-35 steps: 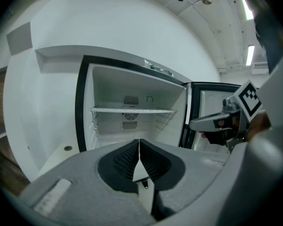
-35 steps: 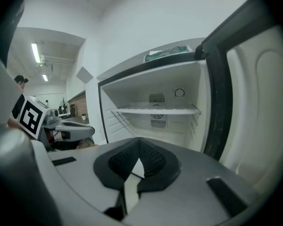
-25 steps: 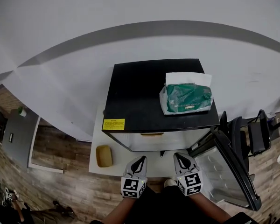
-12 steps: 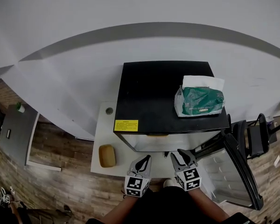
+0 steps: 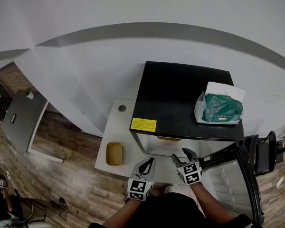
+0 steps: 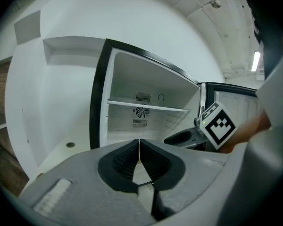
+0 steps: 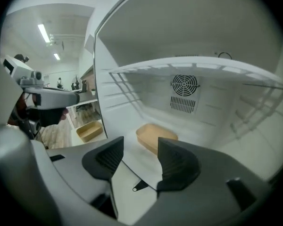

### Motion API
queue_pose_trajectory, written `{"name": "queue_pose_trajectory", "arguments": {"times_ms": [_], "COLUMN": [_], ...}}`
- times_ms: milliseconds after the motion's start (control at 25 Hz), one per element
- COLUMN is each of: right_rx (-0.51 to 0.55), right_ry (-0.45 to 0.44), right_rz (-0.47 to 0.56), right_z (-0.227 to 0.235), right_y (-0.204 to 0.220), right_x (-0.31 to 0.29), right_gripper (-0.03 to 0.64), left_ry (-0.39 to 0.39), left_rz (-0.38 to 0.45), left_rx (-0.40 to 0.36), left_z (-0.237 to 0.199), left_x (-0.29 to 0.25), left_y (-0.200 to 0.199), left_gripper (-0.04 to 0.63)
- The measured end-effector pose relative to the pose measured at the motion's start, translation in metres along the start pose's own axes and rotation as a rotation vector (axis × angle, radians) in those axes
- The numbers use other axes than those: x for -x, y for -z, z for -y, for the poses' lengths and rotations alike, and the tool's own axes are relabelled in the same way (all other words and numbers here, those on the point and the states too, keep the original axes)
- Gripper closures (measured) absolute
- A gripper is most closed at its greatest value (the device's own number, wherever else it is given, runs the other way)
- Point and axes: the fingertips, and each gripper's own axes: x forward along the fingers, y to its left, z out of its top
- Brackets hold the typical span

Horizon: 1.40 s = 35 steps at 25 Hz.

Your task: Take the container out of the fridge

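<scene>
- The small white fridge with a black top [image 5: 185, 94] is seen with its door [image 5: 228, 179] swung open to the right.
- The flat tan plastic container [image 7: 155, 134] is found inside the fridge. It lies on the bottom floor, under the white wire shelf [image 7: 193, 66], toward the far wall.
- A second tan tray [image 5: 114, 153] is seen on the low white table [image 5: 118, 127] to the left of the fridge. It is outside already, so it is judged not to be the one wanted.
- The right gripper [image 7: 140, 147] is held at the mouth of the fridge and is pointed in and a little down. Its jaws have just been opening and are now spread wide. Nothing is held by them; the container is only seen past them, farther in.
- The left gripper [image 6: 139, 144] is held just to the left of the right one, in front of the fridge. Its jaws are pressed together with nothing between them.
- The step in hand is judged to be the reach for the container.
- To do it well, the jaws should be kept wide until the near wall of the container is reached.
- One jaw should then be put inside that wall and one outside, and the jaws closed firmly.
- The wire shelf above should not be bumped, so the right gripper is best kept low.
- The container should be lifted only a little, kept flat, and drawn straight out toward the near side.
</scene>
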Motion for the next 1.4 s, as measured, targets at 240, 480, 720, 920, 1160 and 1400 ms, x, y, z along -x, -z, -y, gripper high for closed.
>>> {"name": "queue_pose_trajectory", "arguments": {"times_ms": [240, 480, 720, 920, 1160, 1400], "right_rx": [0.058, 0.131, 0.224, 0.262, 0.310, 0.387], "right_ry": [-0.026, -0.044, -0.082, -0.100, -0.103, -0.119], "right_rz": [-0.047, -0.133, -0.206, -0.276, -0.314, -0.371], "right_z": [0.002, 0.004, 0.011, 0.012, 0.015, 0.017], "right_y": [0.002, 0.018, 0.032, 0.044, 0.047, 0.057], "right_x": [-0.042, -0.080, -0.114, -0.130, -0.147, -0.158], "right_gripper": [0.408, 0.408, 0.410, 0.410, 0.411, 0.413], "left_ry": [-0.040, -0.054, -0.076, -0.100, -0.144, -0.188], "left_rz": [0.015, 0.029, 0.029, 0.018, 0.000, 0.006], "left_rx": [0.014, 0.023, 0.047, 0.058, 0.082, 0.075], "left_z": [-0.009, -0.009, -0.010, -0.015, -0.021, -0.028], "left_x": [0.007, 0.013, 0.022, 0.031, 0.045, 0.055], "left_y": [0.000, 0.001, 0.005, 0.006, 0.012, 0.015], "left_gripper": [0.578, 0.578, 0.578, 0.578, 0.578, 0.578]}}
